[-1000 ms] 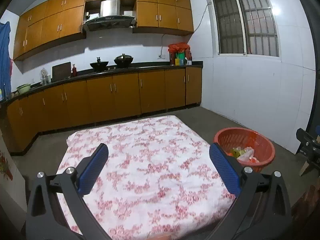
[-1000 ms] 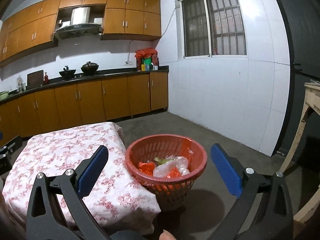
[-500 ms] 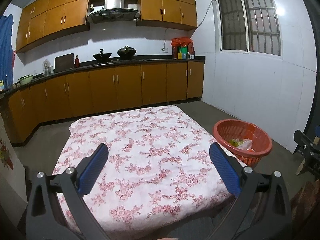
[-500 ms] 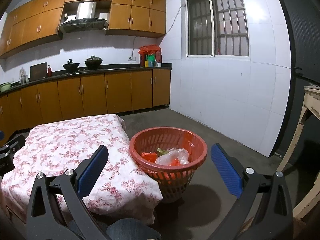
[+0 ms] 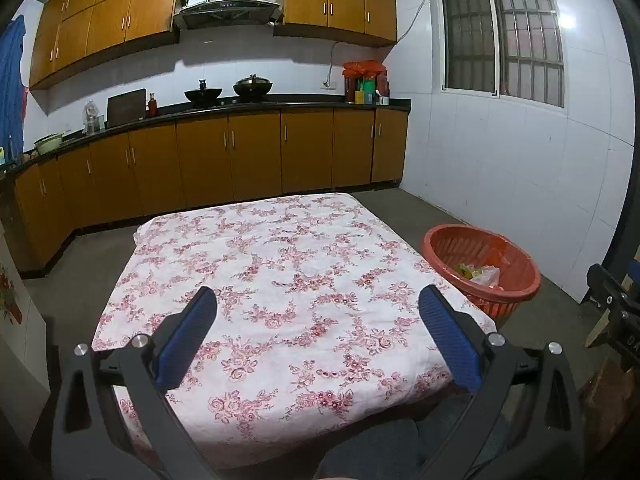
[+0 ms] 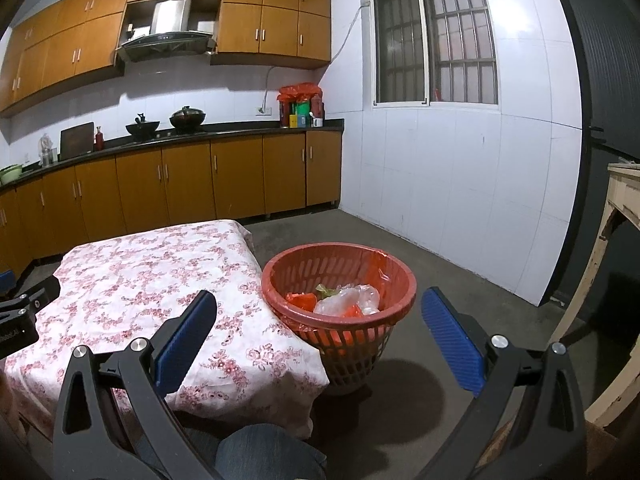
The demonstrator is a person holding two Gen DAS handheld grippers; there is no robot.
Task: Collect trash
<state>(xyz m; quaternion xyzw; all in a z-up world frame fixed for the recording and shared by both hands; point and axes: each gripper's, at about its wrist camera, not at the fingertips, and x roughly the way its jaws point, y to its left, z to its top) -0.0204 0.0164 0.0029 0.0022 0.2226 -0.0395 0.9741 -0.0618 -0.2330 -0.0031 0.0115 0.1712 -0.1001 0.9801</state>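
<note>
While both grippers have drawn back and up over the last second, more of the tabletop (image 5: pixel 280 280) has come into view, and it carries no trash. The left gripper (image 5: pixel 316 312) and right gripper (image 6: pixel 318 314) hold nothing, jaws spread wide. The trash (image 6: pixel 344 300) lies in the red basket (image 6: pixel 396 276) on the floor, right of the tabletop, so the collecting looks finished. Cabinets (image 5: pixel 224 160) line the far wall.

- The floral cloth (image 5: pixel 280 280) hides the worktop beneath.
- Items (image 6: pixel 296 106) on the far counter are too small to identify.
- The wooden stand (image 6: pixel 624 216) at right is cut off by the edge.
</note>
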